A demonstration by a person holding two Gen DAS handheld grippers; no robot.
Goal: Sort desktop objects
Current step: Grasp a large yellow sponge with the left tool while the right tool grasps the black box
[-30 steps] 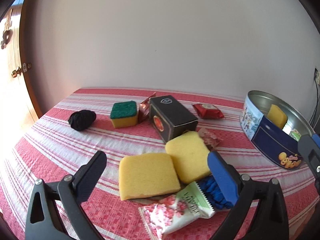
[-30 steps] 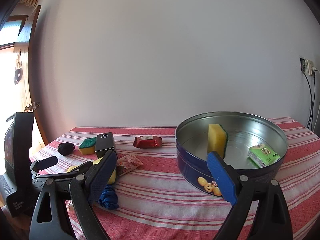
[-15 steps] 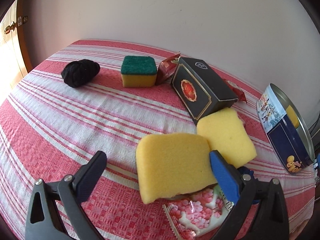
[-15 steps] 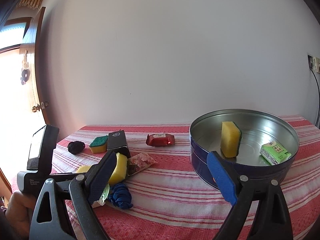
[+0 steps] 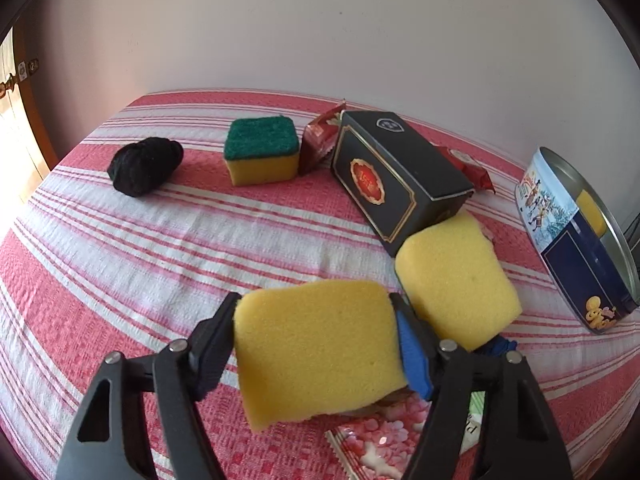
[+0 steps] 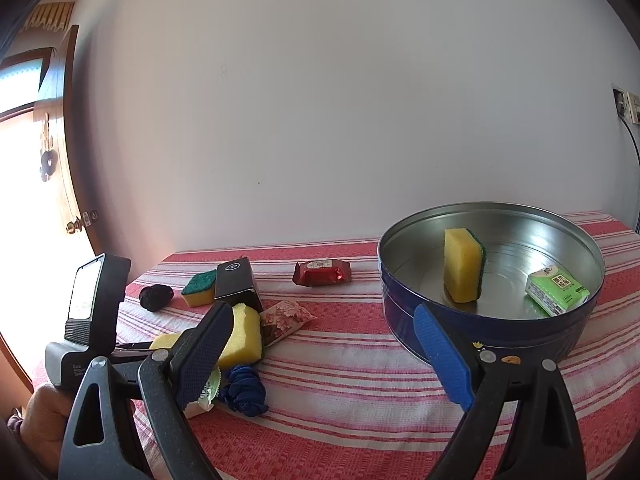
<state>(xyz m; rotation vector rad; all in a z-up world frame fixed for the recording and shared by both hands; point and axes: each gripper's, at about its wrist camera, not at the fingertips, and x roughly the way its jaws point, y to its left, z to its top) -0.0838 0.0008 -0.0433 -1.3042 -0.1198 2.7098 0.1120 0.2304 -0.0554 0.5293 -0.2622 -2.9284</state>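
Observation:
My left gripper (image 5: 314, 312) points down at the near yellow sponge (image 5: 320, 344). Its jaws are closing, with a pad against each side of the sponge. A second yellow sponge (image 5: 456, 284) lies just right of it, beside a black box (image 5: 400, 176). The round blue tin (image 6: 492, 336) stands to the right with a green-backed sponge (image 6: 464, 268) on end and a green packet (image 6: 556, 292) inside. My right gripper (image 6: 322, 316) hovers open before the tin, with nothing between its fingers.
On the red striped cloth (image 5: 160, 248) lie a green-topped sponge (image 5: 260, 148), a black bundle (image 5: 144, 164), red packets (image 5: 320, 136), a pink packet (image 5: 372, 436) and a blue bundle (image 6: 244, 392). A person's hand (image 6: 44, 412) holds the left gripper. A wall runs behind the table.
The left gripper came forward and down over the near yellow sponge, and its jaws closed from wide apart onto the sponge's sides. The right gripper stayed where it was.

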